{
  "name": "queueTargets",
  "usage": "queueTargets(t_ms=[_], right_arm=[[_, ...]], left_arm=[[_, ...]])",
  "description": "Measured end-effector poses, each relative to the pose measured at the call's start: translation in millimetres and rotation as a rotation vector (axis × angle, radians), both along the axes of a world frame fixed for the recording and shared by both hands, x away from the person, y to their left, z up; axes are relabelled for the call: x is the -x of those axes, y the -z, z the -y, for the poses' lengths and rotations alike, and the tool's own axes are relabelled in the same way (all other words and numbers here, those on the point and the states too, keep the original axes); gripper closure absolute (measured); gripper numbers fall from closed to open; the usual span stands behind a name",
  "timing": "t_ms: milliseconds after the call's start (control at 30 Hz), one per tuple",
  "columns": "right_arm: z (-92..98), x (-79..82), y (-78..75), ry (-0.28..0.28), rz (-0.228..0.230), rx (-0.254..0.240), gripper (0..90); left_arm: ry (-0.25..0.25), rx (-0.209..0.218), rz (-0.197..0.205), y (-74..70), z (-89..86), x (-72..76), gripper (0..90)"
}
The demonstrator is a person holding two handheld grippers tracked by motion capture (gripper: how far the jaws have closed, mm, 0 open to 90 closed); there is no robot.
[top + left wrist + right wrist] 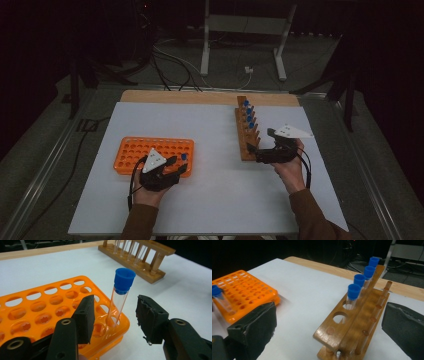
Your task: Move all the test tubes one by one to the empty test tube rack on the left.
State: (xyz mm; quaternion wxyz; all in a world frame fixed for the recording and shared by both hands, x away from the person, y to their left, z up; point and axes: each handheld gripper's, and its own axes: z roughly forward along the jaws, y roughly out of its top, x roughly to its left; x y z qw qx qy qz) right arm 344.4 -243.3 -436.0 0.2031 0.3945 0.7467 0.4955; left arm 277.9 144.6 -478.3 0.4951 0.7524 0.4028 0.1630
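Note:
A clear test tube with a blue cap (120,300) stands tilted in a corner hole of the orange rack (37,307). My left gripper (115,315) is open, one pad on either side of the tube and neither touching it. From above, the left gripper (178,164) sits at the orange rack's (150,150) near right corner, by the tube (183,159). My right gripper (260,140) is open wide at the near end of the wooden rack (246,132). In the right gripper view the jaws (329,322) flank that wooden rack (352,322), which holds several blue-capped tubes (354,293).
A white sheet (215,150) covers the table, with a wooden strip along its far edge. The floor behind holds cables and a metal stand (240,30). The orange rack (244,292) and its tube (220,301) lie far to the left in the right gripper view.

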Motion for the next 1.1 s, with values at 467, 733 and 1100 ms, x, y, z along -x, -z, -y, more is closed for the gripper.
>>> queueTargets(t_ms=[467,733,1100], right_arm=[[-15.3,-34.0,10.9,0.025,-0.074,0.044,5.6],[-22.4,-45.2,16.3,0.055,-0.070,0.098,43.5],[-24.6,-52.2,23.4,0.096,-0.051,0.147,73.5]], left_arm=[[-0.107,0.025,0.094,-10.3,-18.9,3.3,0.9],[-0.141,0.035,0.096,-9.0,-24.4,2.8,0.8],[-0.157,0.022,0.088,-5.3,-27.2,0.7,0.8]])
